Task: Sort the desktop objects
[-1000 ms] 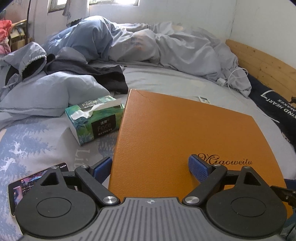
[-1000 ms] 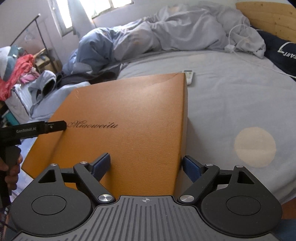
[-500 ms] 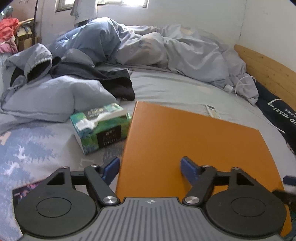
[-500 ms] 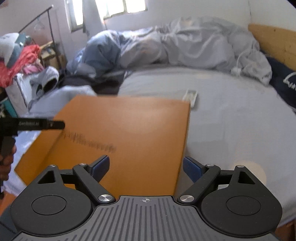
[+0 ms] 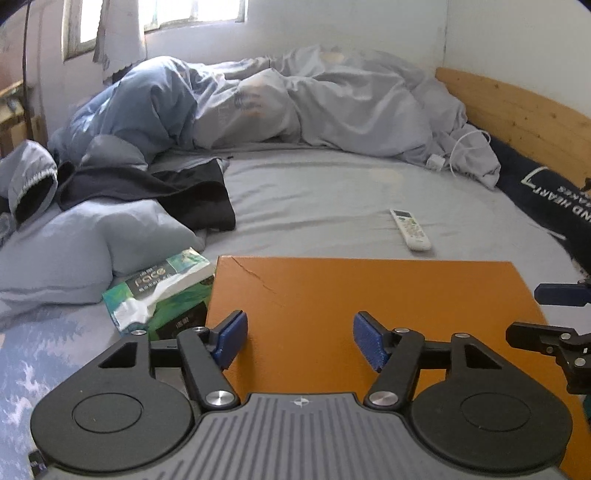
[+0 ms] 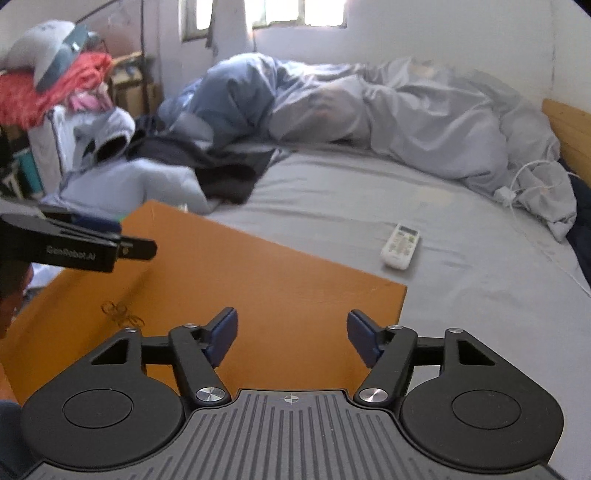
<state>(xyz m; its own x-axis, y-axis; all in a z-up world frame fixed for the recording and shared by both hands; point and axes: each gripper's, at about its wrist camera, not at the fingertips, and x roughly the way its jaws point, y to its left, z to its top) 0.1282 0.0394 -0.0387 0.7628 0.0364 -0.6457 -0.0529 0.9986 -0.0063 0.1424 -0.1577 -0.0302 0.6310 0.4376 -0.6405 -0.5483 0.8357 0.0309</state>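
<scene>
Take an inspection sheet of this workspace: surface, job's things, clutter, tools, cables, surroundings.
Surface: grey bed sheet, wrinkled.
Job's things: orange box nearest, a crack line on its top; tissue pack at its left edge; remote beyond it, apart.
Clutter: rumpled duvet, dark garment, pillow.
Tools: left tool jaws apart over the box, just been closing; right tool just closed in, shut; grip on the box unclear.
Cables: white charger cable by the duvet.
Surroundings: wooden headboard, window, clothes pile.
</scene>
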